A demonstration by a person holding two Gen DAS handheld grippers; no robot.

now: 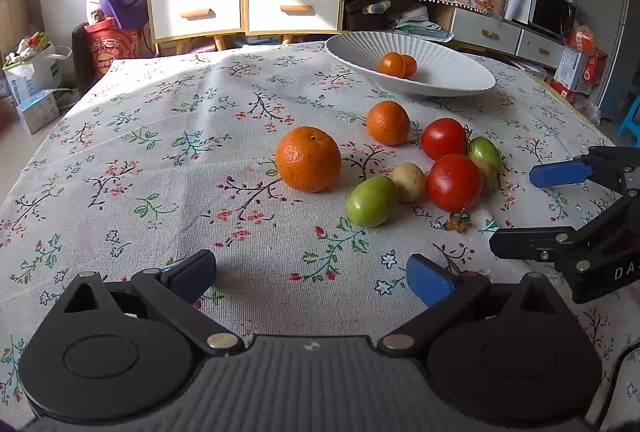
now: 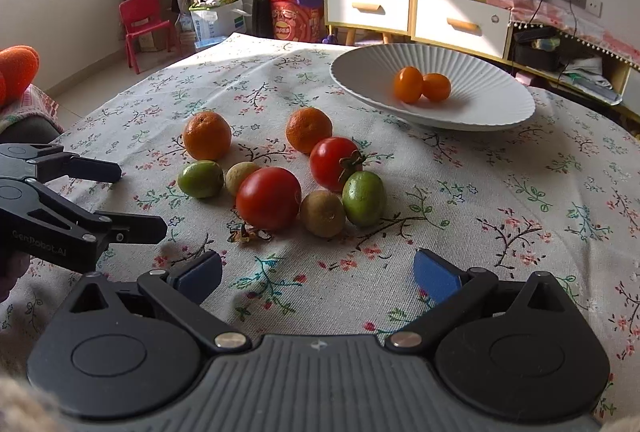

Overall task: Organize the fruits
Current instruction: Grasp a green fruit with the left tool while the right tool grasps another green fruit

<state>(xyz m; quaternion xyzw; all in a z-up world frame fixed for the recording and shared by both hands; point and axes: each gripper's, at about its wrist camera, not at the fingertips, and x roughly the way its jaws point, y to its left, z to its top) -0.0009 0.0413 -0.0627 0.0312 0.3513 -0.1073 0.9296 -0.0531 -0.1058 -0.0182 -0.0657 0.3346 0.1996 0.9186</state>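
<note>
Left wrist view is showing the left gripper [image 1: 312, 278] hovering low over the floral cotton tablecloth [image 1: 160, 160], its blue-padded fingers spread wide and gripping nothing, pointing toward the loose fruit as if lining up a first pick. Everything here is easiest to place against the wide white ribbed ceramic bowl [image 1: 440, 80], which is sitting at the far side of the table and is already cradling two small orange kumquat-like fruits [image 1: 397, 65] touching each other near its centre; that looks like the collecting spot, which would explain why both tools are waiting on the near side of it. Just in front of the bowl a smaller round mandarin [image 1: 388, 123] is resting, and nearer still, off to the left, a bigger dimpled orange [image 1: 308, 159] is standing alone, apart from the rest. Right of that, in front of the bowl, a tight cluster is lying together: two glossy red tomatoes [image 1: 454, 182], two smooth green plum-shaped fruits [image 1: 371, 201] and small tan roundish fruits [image 1: 408, 181], several touching. A dried tomato calyx [image 1: 458, 222] is lying just beside the nearest tomato. Right wrist view is showing the right gripper [image 2: 318, 274] likewise gaping and empty, hanging nearer than the cluster, facing the bowl. The packed fruit will probably roll when one is lifted, so the lone orange seems the cleanest start.
</note>
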